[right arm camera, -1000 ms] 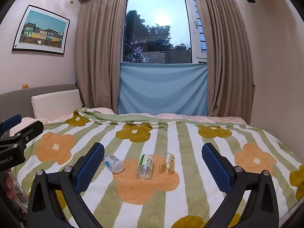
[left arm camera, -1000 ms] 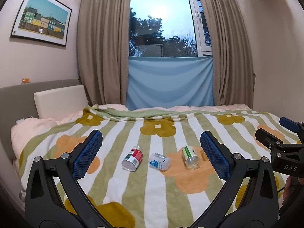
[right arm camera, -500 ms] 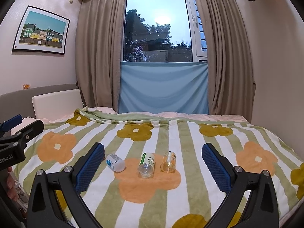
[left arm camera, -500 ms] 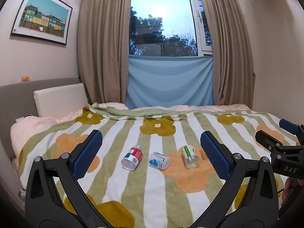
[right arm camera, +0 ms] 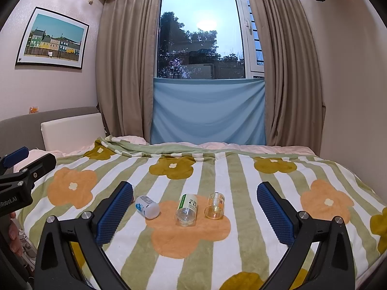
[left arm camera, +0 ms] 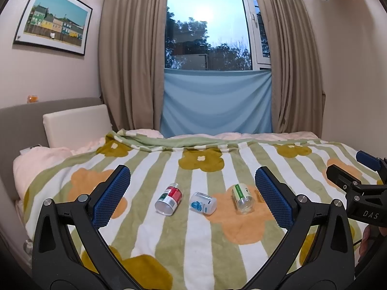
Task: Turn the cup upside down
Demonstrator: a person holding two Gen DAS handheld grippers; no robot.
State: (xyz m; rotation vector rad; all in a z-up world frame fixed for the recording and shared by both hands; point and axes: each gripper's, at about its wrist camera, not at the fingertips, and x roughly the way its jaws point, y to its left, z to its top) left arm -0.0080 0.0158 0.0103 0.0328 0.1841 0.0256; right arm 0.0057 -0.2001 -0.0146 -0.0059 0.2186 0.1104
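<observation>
Several small cups lie on their sides in a row on the striped flower blanket [left arm camera: 200, 236]. In the left wrist view these are a red-labelled cup [left arm camera: 169, 199], a white and blue one [left arm camera: 202, 203] and a clear green-labelled one [left arm camera: 243, 198]. The right wrist view shows the white and blue cup [right arm camera: 147, 206], the green-labelled cup [right arm camera: 187, 209] and a clear amber cup [right arm camera: 214, 208]. My left gripper [left arm camera: 191, 172] hovers open in front of the row, a little short of it. My right gripper [right arm camera: 194, 186] is open too, with the green and amber cups framed between its fingers.
The bed fills the room up to the curtained window [right arm camera: 203, 36]. A grey headboard [left arm camera: 21, 120] and a white cushion [left arm camera: 77, 123] stand at the left. The wall is close on the right [right arm camera: 350, 96]. The blanket's near edge drops off at the left [left arm camera: 24, 232].
</observation>
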